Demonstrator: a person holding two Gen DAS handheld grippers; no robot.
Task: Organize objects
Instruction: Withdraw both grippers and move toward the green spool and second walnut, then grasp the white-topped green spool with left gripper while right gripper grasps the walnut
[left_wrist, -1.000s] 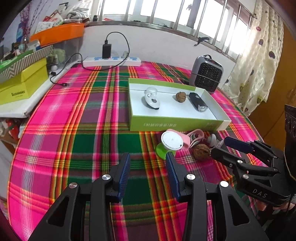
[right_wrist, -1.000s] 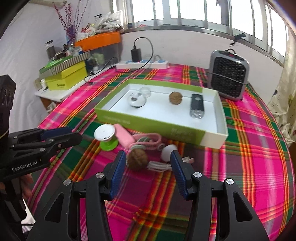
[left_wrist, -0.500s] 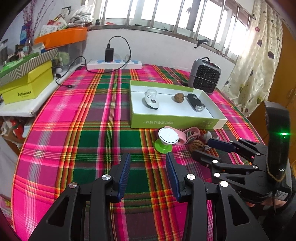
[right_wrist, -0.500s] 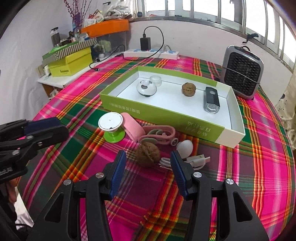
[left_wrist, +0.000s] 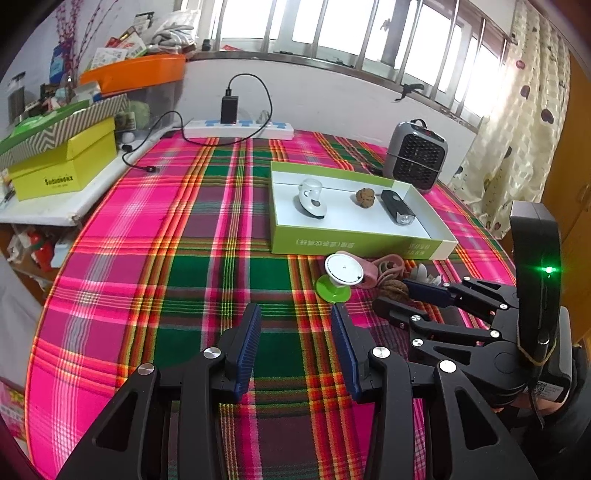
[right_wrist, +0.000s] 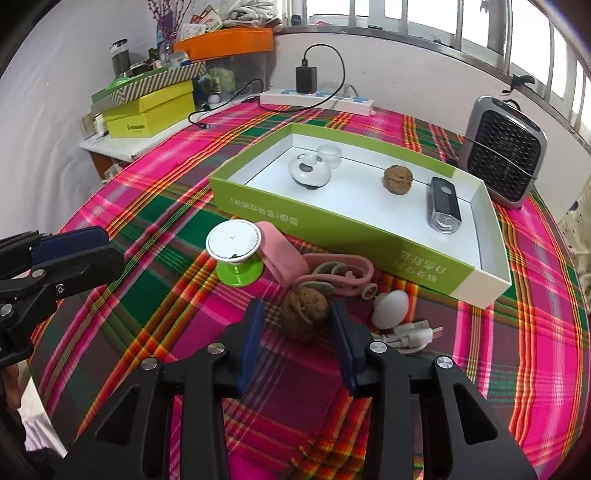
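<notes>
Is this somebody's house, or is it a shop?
Most likely a home: a table with a plaid tablecloth by a barred window with a dotted curtain, a small heater, and household clutter on the side shelf.

Barred window admitting daylight above a white wall; spotted curtain at right; plaid-covered bench.

A round bench covered in a pink, green and red plaid cloth. Directly on it: a shallow green-sided box near the middle, a grey fan heater beside the box's far corner, and a white power strip along the far edge. In front of the box lie a white disc on a green base, a pink strap, a walnut, a white egg-shaped item and a white cable plug, clustered together.
</notes>
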